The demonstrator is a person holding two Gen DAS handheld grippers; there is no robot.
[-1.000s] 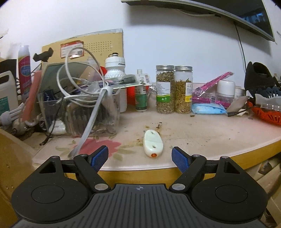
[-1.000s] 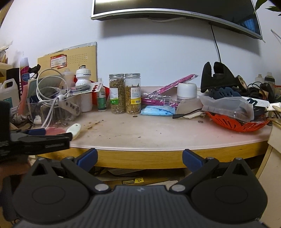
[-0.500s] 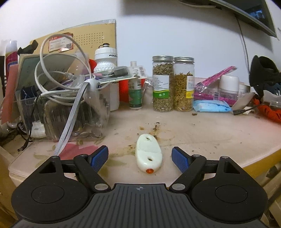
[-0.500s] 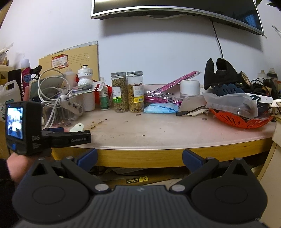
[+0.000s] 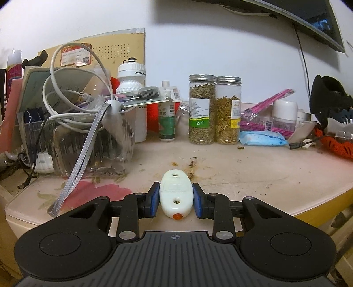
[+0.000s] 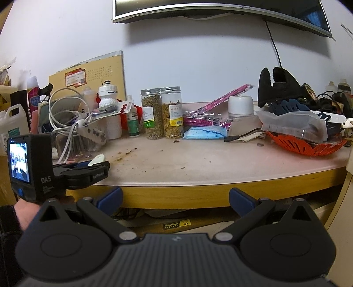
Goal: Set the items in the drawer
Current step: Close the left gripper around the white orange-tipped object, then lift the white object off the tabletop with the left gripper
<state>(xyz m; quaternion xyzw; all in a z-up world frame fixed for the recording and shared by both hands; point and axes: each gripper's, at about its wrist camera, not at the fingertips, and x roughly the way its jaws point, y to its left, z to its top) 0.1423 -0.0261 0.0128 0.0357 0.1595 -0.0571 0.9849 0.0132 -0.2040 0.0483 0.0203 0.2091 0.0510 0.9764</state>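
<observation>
White plastic device [image 5: 175, 194], oval with two screw holes and an orange button at its near end, lies near the front edge of the cluttered table [image 5: 253, 176], clamped on both sides between the blue pads [image 5: 155, 198] of the left gripper [image 5: 175, 199], whose jaws have just closed onto it. It has not left the tabletop. The right wrist view shows the same grip from the side, the white tip poking out beyond the black fingers. The right gripper [image 6: 175, 197] hangs off the table's front edge with its jaws wide apart and nothing between them.

The pick-up appears to be the step in hand: the grasp is made, the lift is not. Next, by the look of it, comes a straight lift clear of the grey strap [image 5: 79, 159] and the clear bin [image 5: 88, 141] of cables at left, then a carry to the drawer, which neither view shows.

On the table behind stand two metal-lidded jars [image 5: 213, 108] of dried herbs side by side, one green-labelled bottle [image 5: 167, 123], one white sports bottle [image 5: 131, 79], one blue packet [image 5: 262, 138] and one orange basket [image 6: 302, 144] at far right. One wall-mounted screen [image 6: 220, 8] hangs above.
</observation>
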